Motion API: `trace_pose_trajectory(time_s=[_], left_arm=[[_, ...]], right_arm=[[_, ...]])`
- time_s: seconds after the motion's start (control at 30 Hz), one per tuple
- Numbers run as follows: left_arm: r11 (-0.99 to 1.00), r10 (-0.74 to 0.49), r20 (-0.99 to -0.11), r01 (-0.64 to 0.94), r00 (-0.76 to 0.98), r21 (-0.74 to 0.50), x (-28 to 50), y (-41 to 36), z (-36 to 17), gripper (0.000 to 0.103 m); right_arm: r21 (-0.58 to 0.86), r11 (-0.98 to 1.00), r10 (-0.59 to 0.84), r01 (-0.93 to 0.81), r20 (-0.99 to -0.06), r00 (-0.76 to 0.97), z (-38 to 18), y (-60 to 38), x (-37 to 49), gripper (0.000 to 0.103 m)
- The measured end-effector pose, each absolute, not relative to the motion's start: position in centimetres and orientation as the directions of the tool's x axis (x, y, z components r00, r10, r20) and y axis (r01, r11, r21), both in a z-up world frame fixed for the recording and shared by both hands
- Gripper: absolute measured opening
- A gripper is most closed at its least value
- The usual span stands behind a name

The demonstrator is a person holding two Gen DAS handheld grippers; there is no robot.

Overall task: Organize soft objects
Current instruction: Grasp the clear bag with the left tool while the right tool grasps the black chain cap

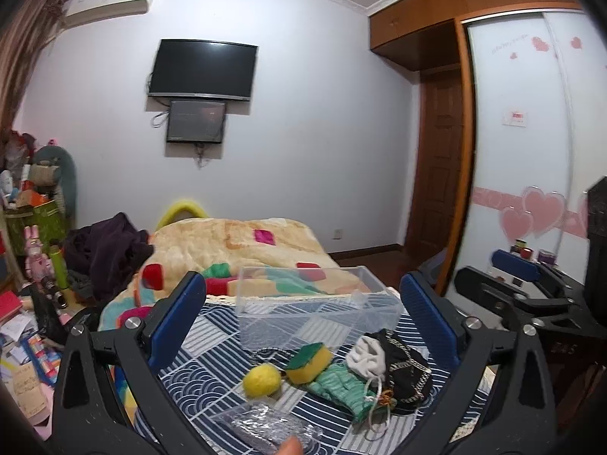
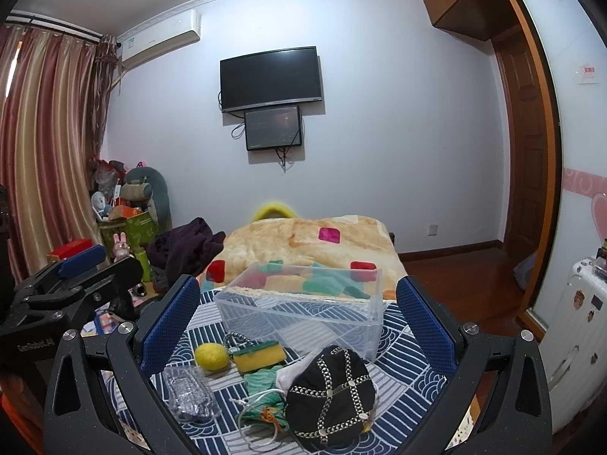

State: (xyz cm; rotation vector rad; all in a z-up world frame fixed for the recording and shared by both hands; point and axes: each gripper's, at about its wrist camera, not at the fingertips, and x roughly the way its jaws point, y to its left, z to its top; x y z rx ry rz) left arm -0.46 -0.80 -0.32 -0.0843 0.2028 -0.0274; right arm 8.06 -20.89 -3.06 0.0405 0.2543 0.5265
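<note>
lying between the right tool's (image 2: pixel 297 326) spread jaws: black cap (image 2: pixel 330 394).

Left black two-finger gripper with blue pads (image 1: pixel 303 303) and right black two-finger gripper with blue pads (image 2: pixel 297 303) held side by side, both jaws spread wide.

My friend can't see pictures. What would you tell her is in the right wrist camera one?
The open right gripper hovers over a bed with a blue patterned cover, where a yellow ball, a sponge, green cloth and a black studded cap lie before an empty clear box.
</note>
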Motion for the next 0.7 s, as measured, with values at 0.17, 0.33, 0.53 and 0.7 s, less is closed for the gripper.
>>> trace_pose_trajectory(time_s=[0.17, 0.33, 0.53, 0.7], left_arm=[[0.998, -0.044, -0.264, 0.028, 0.963, -0.065, 0.0, -0.9, -2.5, 0.103], [1.0, -0.007, -0.377, -0.004, 0.926, -0.028, 1.0, 0.1, -5.8, 0.103], [0.997, -0.021, -0.506, -0.017, 0.862, -0.07, 2.1, 1.8, -9.7, 0.102], [0.997, -0.028, -0.577, -0.021, 0.816, -0.079, 2.6, 2.0, -12.6, 0.097]], right_arm=[[0.13, 0.857, 0.514, -0.499, -0.288, 0.808, -4.7, -20.6, 8.8, 0.103], [0.112, 0.859, 0.494, -0.499, -0.436, 0.752, -8.4, -20.2, 10.0, 0.103], [0.131, 0.887, 0.437, -0.442, -0.546, 0.715, -11.6, -21.5, 11.7, 0.101], [0.213, 0.881, 0.463, -0.424, -0.58, 0.67, -12.4, -22.6, 12.9, 0.088]])
